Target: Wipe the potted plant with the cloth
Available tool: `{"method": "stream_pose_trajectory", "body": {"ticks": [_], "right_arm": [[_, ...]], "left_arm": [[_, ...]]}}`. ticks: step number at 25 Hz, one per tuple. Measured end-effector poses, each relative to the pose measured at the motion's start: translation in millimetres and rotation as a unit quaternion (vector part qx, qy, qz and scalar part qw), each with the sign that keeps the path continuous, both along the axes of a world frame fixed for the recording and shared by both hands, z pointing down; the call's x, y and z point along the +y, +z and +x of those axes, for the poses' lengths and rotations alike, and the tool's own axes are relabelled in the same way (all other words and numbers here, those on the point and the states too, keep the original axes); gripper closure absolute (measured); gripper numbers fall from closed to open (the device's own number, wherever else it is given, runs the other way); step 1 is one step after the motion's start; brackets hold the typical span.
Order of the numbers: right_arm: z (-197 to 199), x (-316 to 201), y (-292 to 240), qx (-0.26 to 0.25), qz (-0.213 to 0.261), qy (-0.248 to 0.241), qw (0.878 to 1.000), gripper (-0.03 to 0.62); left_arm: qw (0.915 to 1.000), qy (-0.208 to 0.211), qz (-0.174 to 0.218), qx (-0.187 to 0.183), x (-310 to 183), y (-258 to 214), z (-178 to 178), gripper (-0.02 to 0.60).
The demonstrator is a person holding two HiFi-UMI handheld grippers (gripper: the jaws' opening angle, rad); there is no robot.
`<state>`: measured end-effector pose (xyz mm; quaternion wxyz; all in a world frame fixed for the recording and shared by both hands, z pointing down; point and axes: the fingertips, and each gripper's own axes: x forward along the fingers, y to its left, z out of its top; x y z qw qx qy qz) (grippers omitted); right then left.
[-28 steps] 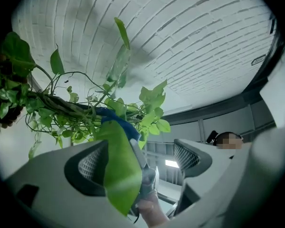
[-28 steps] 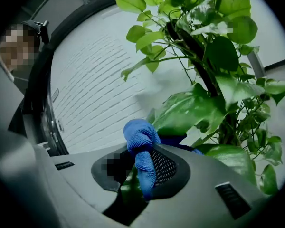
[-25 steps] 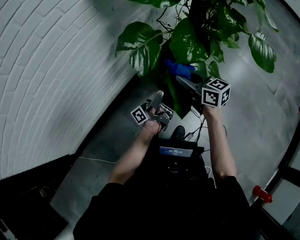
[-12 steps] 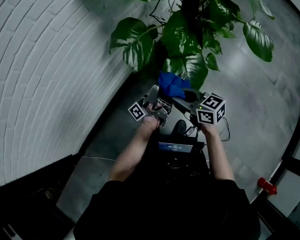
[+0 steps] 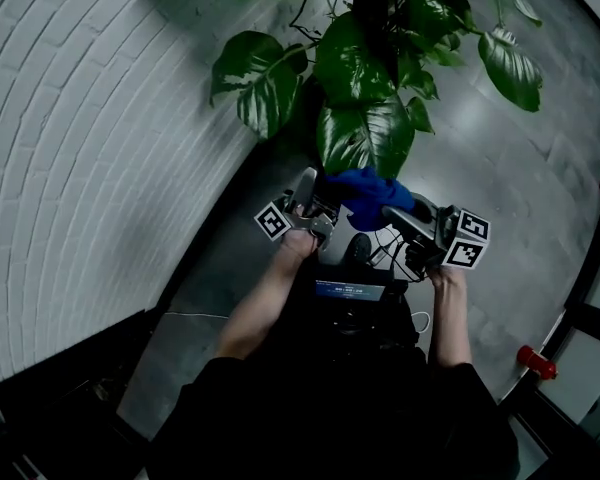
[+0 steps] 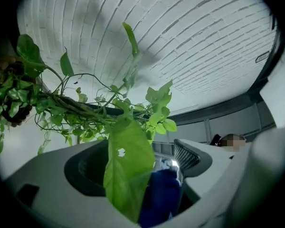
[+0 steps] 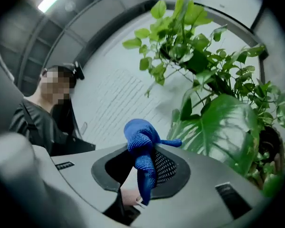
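Grip check: my right gripper [image 7: 142, 172] is clamped on the bunched blue woven cloth [image 7: 141, 144], ready for wiping. My left gripper [image 6: 142, 177] has its jaws apart around a broad green leaf [image 6: 126, 160] of the leafy potted plant [image 5: 365, 133] at twelve o'clock, probably to steady it.

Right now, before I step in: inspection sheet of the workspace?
Surface: grey floor.
Job's things: plant; blue cloth next to a large leaf.
Clutter: red object low on the right.
Grippers: left gripper tongs apart, leaf between them; right gripper tongs shut on the blue cloth.
Cables: thin cable lying on the floor.
Surroundings: white brick wall.
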<state>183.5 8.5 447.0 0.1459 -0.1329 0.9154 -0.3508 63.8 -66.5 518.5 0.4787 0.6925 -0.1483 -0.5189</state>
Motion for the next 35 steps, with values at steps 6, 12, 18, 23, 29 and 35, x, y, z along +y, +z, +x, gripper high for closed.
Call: {"method": "stream_pose_trajectory", "body": {"ticks": [6,12,18,23,29,35], "right_arm": [[76,-52,-51,-0.041,0.060,0.129,0.989,0.497],[61,-92,-45,0.108,0.108,0.152,0.976,0.497],[-3,-80,25,0.202,0.094,0.065,0.973,0.497],[-37,-38,63,0.244,0.096,-0.014,0.965,0.497],[-41,7,77,0.240,0.094,-0.058,0.965,0.497],[-29,34,84,0.223,0.083,-0.074,0.969,0.497]], "left_arm": [[0.9991,0.039,-0.015,-0.001,11,17,24,0.123],[0.9977,0.067,0.010,0.009,15,1,44,0.123],[0.9968,0.075,0.021,0.018,18,-12,50,0.122],[0.9968,0.074,0.019,0.023,20,-15,49,0.123],[0.9965,0.067,0.007,0.049,18,-15,43,0.122],[0.9948,0.058,-0.009,0.083,17,-10,38,0.123]]}}
